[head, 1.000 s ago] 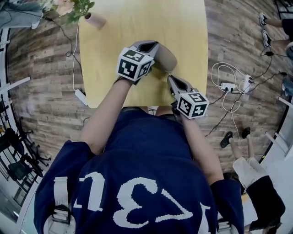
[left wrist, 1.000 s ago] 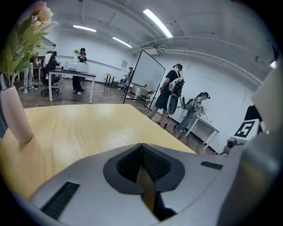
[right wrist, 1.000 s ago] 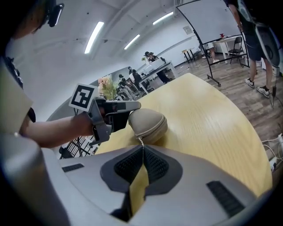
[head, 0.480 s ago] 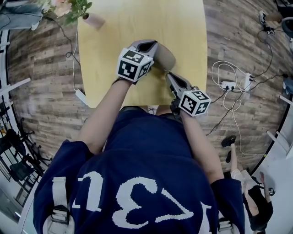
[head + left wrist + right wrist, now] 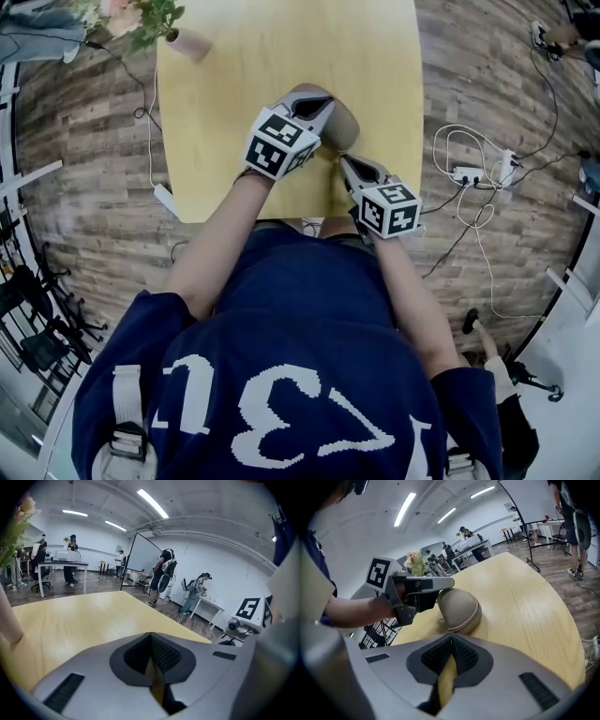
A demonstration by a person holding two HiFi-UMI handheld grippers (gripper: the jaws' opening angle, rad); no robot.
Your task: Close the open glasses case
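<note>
Apparently the glasses case (image 5: 460, 609), set by the near edge of the tabletop (image 5: 281, 56), is judged already closed, with the left gripper (image 5: 150, 637) held at its top and the right gripper (image 5: 451, 637) just beside it, both brought together and empty.

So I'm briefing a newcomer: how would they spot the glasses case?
Find the yellow table. Near its front edge, by the left gripper, lies the glasses case: a rounded tan shell with a zip seam, unlike the slim pink vase.
</note>
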